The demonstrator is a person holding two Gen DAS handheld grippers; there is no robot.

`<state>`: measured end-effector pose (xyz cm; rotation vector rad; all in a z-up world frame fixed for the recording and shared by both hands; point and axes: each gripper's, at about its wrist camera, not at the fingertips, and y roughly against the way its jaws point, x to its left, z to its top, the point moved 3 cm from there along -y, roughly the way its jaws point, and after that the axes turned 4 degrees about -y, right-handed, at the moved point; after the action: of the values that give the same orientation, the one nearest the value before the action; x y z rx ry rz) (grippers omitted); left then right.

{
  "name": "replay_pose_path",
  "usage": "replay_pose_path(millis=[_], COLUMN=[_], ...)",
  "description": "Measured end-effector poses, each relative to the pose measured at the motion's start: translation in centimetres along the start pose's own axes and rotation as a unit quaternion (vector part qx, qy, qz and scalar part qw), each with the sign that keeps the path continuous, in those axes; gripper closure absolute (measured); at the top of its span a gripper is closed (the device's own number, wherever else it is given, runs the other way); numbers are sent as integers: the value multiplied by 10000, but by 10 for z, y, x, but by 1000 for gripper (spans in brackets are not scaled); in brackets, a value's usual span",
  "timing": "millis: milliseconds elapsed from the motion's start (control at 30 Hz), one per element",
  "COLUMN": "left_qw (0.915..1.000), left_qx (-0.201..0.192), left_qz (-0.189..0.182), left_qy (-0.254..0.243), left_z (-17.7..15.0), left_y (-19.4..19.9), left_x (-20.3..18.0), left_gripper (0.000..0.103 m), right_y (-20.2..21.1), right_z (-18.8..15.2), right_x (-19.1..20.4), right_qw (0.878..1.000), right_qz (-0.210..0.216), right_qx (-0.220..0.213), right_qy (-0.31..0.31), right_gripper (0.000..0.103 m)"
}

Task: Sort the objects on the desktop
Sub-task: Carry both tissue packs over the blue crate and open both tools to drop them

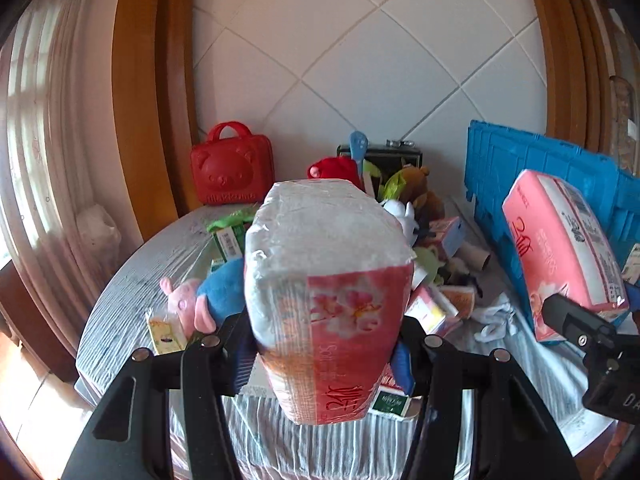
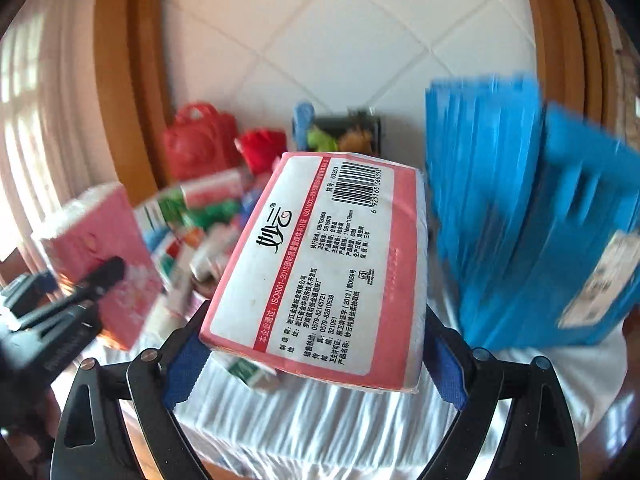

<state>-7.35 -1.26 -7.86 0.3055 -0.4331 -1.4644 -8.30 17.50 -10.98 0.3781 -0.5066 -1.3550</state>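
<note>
My left gripper (image 1: 326, 344) is shut on a pink-and-white tissue pack (image 1: 328, 288) and holds it upright above the table. My right gripper (image 2: 316, 344) is shut on a second pink tissue pack (image 2: 324, 264), label side up, held above the table beside the blue crate (image 2: 520, 220). In the left wrist view the right gripper's pack (image 1: 564, 248) shows at the right, against the blue crate (image 1: 532, 184). In the right wrist view the left gripper's pack (image 2: 100, 248) shows at the left.
A pile of plush toys (image 1: 212, 300), cartons (image 1: 230, 236) and small boxes (image 1: 432, 312) covers the cloth-covered table (image 1: 132, 272). A red bear case (image 1: 232, 170) stands at the back by the tiled wall. White socks (image 1: 496, 316) lie near the crate.
</note>
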Motion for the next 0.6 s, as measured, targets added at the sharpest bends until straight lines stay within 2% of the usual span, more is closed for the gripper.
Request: replay_pose_path(millis=[100,233,333,467,600], left_qw=[9993,9967,9936,9883,9844], left_qx=[-333,-669,-908,-1115,-1160], left_qz=[-151,-459,-647,-1010,-1293], left_qy=[9,-38,-167,-242,-269], left_z=[27,68,98,137,180], left_y=[17,32,37,32,16], left_x=[-11,-41,-77,-139,-213], left_gripper=[49,49,49,49,49], right_y=[39,79,98,108,96], right_z=[33,76,105,137,169], right_x=[2,-21,-53,-114,-172], right_qw=[9987,9934,9881,9804,9762], right_qz=[-46,-290,-656,-1101,-1422], right_qx=[-499,-1107,-1394,-1632,-1636], right_qy=[81,39,8,-103,18], right_gripper=[9,9,9,9,9])
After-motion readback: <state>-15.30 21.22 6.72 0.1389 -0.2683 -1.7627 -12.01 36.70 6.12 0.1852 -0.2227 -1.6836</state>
